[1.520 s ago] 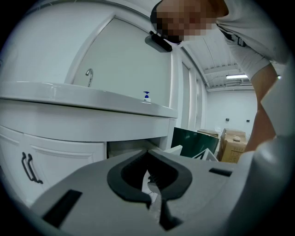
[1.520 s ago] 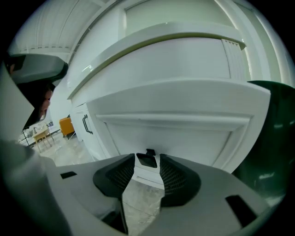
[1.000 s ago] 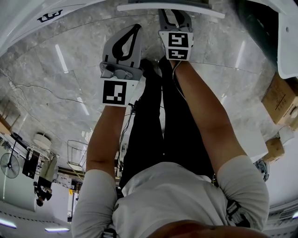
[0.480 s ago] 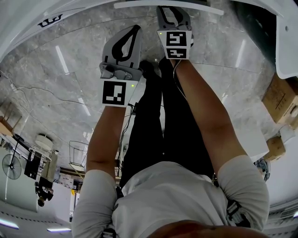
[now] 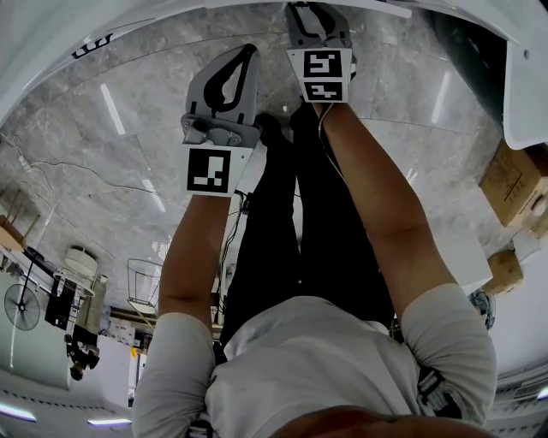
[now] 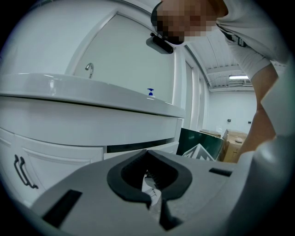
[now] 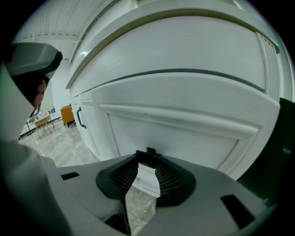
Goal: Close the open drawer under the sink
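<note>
The white drawer front (image 7: 184, 101) fills the right gripper view, and its top edge (image 5: 360, 7) shows at the top of the head view. My right gripper (image 5: 315, 8) has its tips at that front; its jaws (image 7: 147, 154) meet at the tips with nothing held. My left gripper (image 5: 248, 53) hangs lower left of it over the floor, apart from the drawer, jaws shut and empty (image 6: 147, 154). In the left gripper view a dark gap (image 6: 138, 147) runs under the white sink counter (image 6: 92, 99), above the drawer.
A faucet (image 6: 89, 69) and a blue bottle (image 6: 150, 92) stand on the counter. A cabinet door with a dark handle (image 6: 20, 171) lies left of the drawer. Cardboard boxes (image 5: 514, 184) sit on the marble floor at the right, a green box (image 6: 198, 148) beside the vanity.
My right gripper has shifted toward the top of the head view, and the drawer's edge has receded with it. The left gripper has barely moved.
</note>
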